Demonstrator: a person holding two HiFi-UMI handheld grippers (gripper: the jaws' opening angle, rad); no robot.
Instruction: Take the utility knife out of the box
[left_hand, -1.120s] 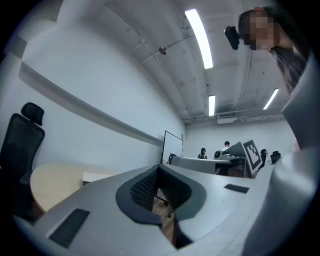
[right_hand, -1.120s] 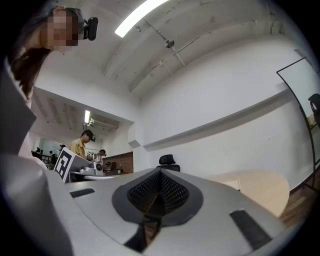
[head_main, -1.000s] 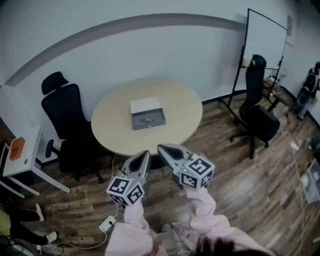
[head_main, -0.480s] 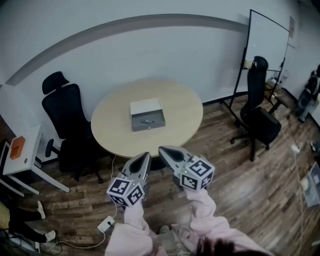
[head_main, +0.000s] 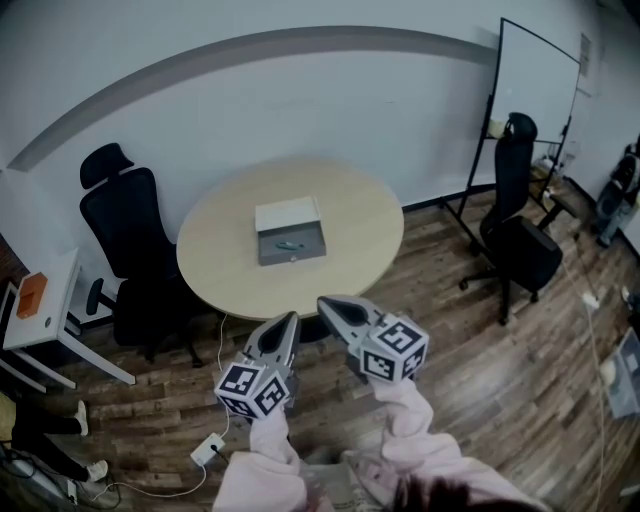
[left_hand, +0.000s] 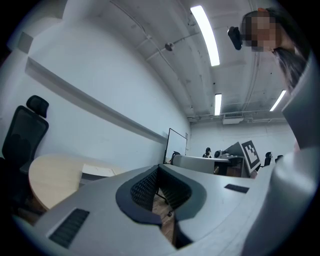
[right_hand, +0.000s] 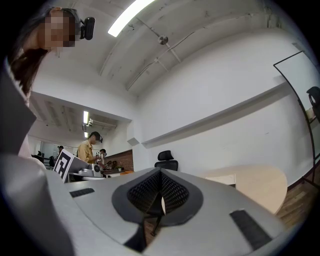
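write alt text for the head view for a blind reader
Two shut grippers, the left gripper and the right gripper, are held short of a round table. An open grey box on it holds a utility knife.

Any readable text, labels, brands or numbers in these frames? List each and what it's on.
No readable text anywhere.
Left claw and right claw: square black-and-white marker patterns only, no letters or digits.
Box on the table: too small to make out any print.
Whiteboard: looks blank.
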